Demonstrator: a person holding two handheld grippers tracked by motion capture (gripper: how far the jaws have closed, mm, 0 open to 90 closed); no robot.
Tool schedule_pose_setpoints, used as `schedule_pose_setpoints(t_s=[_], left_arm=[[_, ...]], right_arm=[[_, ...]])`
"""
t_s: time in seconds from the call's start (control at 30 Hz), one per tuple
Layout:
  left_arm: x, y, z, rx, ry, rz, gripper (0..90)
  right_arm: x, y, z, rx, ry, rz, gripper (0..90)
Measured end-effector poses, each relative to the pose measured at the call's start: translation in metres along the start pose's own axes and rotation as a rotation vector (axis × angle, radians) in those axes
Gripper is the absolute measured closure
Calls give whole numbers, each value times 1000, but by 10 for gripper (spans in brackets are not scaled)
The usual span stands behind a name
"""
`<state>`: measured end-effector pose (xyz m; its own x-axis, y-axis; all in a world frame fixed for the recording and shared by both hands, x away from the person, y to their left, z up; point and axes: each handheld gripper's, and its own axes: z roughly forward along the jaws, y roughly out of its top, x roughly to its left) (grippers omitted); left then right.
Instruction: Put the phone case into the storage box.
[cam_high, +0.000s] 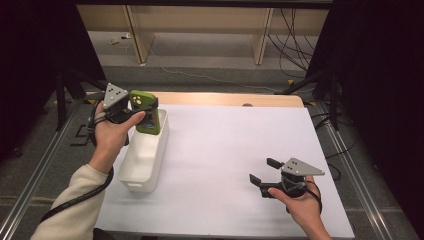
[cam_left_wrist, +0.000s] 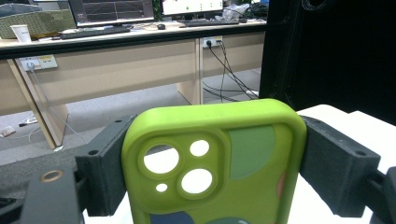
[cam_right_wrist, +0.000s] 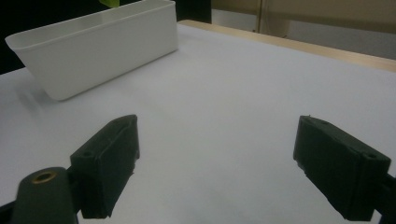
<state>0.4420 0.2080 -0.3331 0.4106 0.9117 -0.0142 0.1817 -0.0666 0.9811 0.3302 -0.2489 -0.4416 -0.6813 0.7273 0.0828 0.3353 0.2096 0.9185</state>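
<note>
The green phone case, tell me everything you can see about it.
The green phone case is lime green with a matte, rubbery look. It has a raised camera block with round cut-outs and darker green, blue and reddish patches on its back. It stands upright, clamped by its side edges in the left tongs, and is held above the far end of the white bin.

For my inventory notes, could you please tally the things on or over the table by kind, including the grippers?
Green phone case: 1
White bin: 1
Grippers: 2, left gripper and right gripper
Total: 4
</note>
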Motion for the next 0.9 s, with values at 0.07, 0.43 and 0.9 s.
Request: schedule_pose_setpoints(t_s=[0.07,0.43,0.9], left_arm=[[1,0,1,-2,4,1,175],[3,-3,6,2,1,2,175],[7,-4,12,3,13,16,175]], right_arm=[[0,0,0,2,2,0,156],[1,0,0,2,4,3,156],[0,1,0,-8,3,3,156]])
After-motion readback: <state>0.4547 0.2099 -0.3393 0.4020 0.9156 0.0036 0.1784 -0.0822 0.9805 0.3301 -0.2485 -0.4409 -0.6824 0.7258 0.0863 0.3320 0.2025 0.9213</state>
